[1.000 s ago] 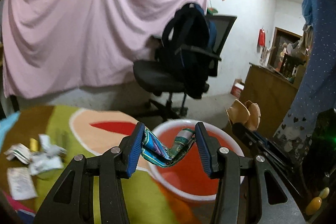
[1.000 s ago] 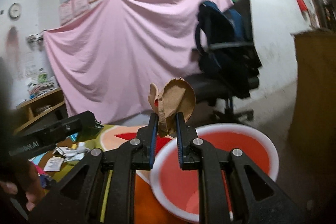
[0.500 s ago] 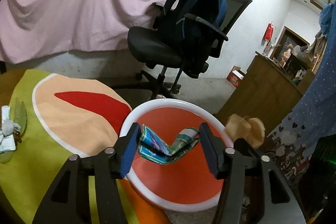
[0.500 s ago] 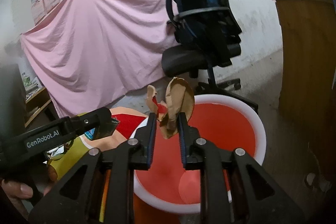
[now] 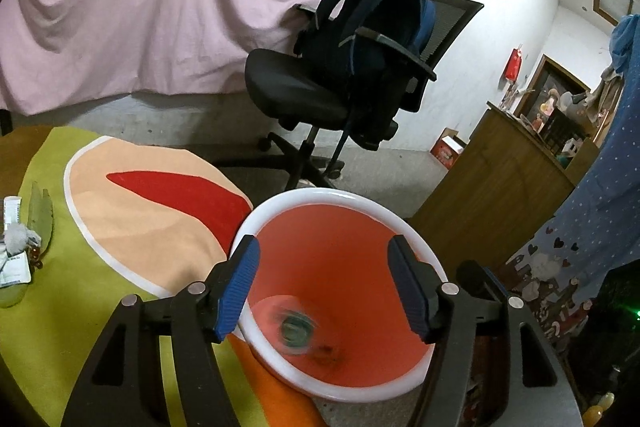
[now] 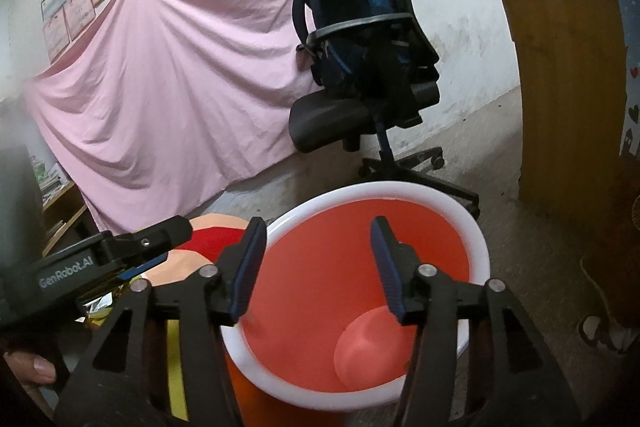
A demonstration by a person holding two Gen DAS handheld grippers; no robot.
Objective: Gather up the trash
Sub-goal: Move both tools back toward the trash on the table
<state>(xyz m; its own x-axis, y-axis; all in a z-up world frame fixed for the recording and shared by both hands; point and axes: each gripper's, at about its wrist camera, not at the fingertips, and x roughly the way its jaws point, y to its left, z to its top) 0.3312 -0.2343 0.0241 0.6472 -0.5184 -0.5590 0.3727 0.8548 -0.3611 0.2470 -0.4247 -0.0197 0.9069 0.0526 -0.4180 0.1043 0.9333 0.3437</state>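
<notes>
A red bin with a white rim (image 5: 320, 193) stands beside the green-clothed table. Over its mouth my left gripper (image 5: 324, 285) has its jaws opening, with nothing between the blue pads (image 5: 240, 283). A blurred green wrapper (image 5: 296, 327) is down at the bin's bottom. My right gripper (image 6: 319, 267) also hangs over the bin's rim (image 6: 380, 187), jaws opening and empty. The brown cardboard scrap is not visible in either view. The left gripper (image 6: 120, 251) shows at the left of the right wrist view, held by a hand (image 6: 28, 367).
Several paper scraps (image 5: 16, 255) and a green leaf (image 5: 42, 219) lie at the table's left edge. A black office chair with a dark backpack (image 5: 360, 67) stands behind the bin, before a pink sheet (image 5: 160, 7). To the right is a wooden cabinet (image 5: 500, 187).
Both grippers sank over the bin and opened. The green wrapper dropped from the left gripper into the bin. The brown cardboard scrap left the right gripper.
</notes>
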